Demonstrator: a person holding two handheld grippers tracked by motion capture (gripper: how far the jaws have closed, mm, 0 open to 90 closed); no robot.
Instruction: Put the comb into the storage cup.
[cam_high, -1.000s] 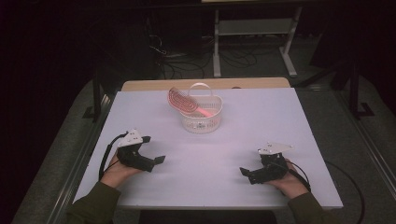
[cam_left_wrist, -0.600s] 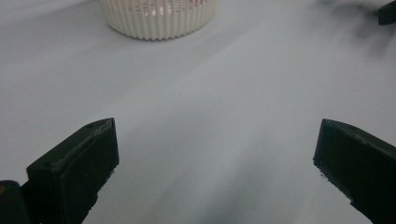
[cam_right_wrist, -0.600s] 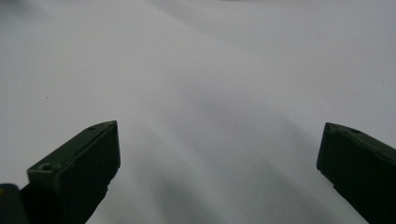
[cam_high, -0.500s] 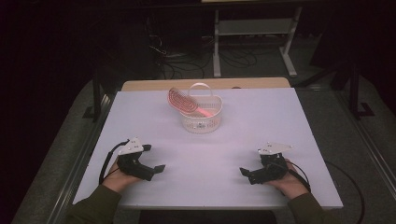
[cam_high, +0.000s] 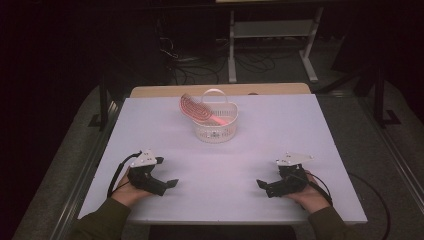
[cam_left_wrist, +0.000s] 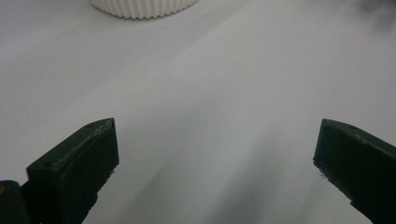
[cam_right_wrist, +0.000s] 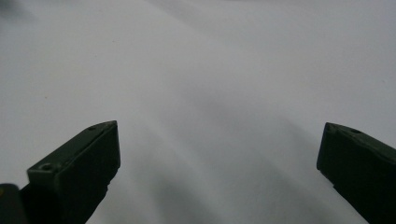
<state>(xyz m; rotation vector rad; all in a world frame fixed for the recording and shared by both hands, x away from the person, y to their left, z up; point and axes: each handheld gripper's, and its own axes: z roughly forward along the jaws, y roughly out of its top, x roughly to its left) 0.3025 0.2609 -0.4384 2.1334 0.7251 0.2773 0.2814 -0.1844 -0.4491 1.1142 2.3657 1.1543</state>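
Table (cam_high: 300, 125) covered in white is seen from the high view, with a strip of bare wood showing along its far edge. At the near left, the left gripper (cam_high: 167, 185) is held low over the tabletop in the person's left hand (cam_high: 127, 192), its grey three-cornered plate on top and its black cable looped just beside it toward the table's left edge. In the left gripper view its two black jaws are spread wide, with nothing but bare white surface between them, and the ribbed base of the white basket (cam_left_wrist: 142, 7) is seen at the top edge, well apart from the jaw tips.

Toward the far middle of the table the white basket (cam_high: 216, 131) is placed upright, its thin handle arched above it. A pink ribbed item (cam_high: 194, 107), oval and slatted, is leaned tilted against the basket's left rim, partly inside; what it is exactly cannot be told.

At the near right, the right gripper (cam_high: 261, 185) is held in the right hand (cam_high: 307, 192), pointed inward toward the left one and well apart from it. In the right gripper view its jaws are likewise spread wide over bare white tabletop, and nothing is gripped.
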